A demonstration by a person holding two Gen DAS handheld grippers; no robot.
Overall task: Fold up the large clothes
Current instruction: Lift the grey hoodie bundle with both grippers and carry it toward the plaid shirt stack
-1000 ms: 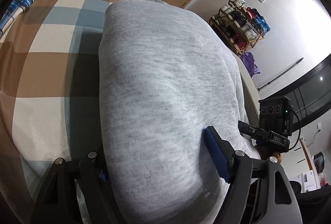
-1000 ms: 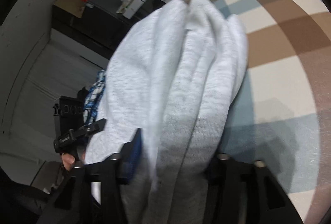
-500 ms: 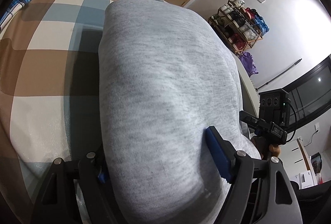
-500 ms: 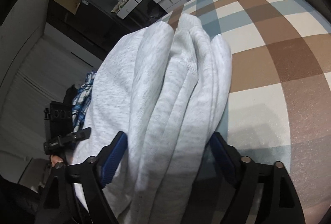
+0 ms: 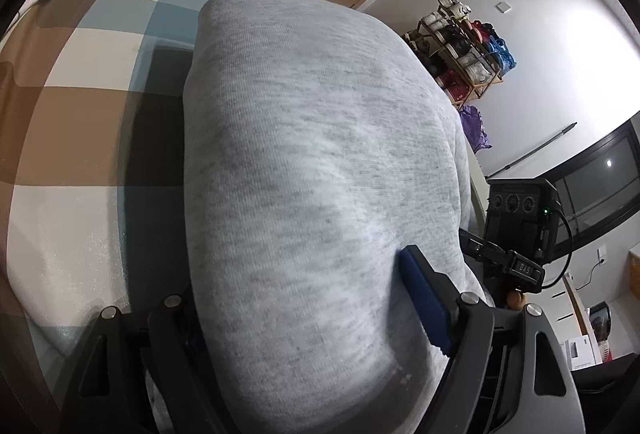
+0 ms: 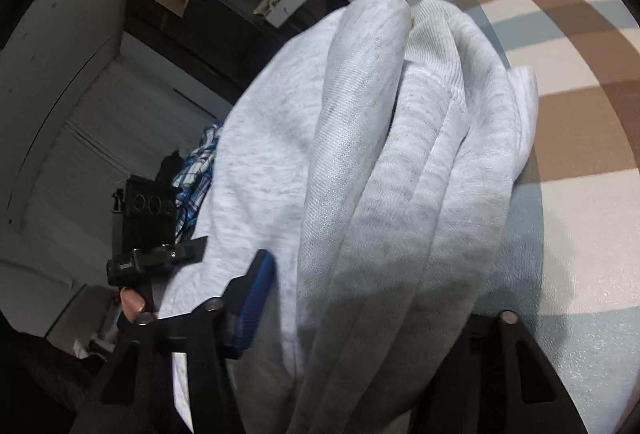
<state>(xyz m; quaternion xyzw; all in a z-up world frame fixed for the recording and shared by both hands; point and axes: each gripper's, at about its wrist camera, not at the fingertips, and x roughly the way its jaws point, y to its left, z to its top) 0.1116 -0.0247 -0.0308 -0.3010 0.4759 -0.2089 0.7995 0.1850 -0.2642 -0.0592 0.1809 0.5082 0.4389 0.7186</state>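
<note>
Grey folded sweatshirt [image 5: 320, 193] over checked cloth [image 5: 80, 113], clamped thick in left gripper [image 5: 312, 318], right gripper [image 6: 360, 298] just closed onto its layered edge

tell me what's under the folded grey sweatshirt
The grey sweatshirt lies over a checked cover of brown, cream and blue squares, which shows beside it in both views. What lies directly beneath the bundle is covered by the fabric.
</note>
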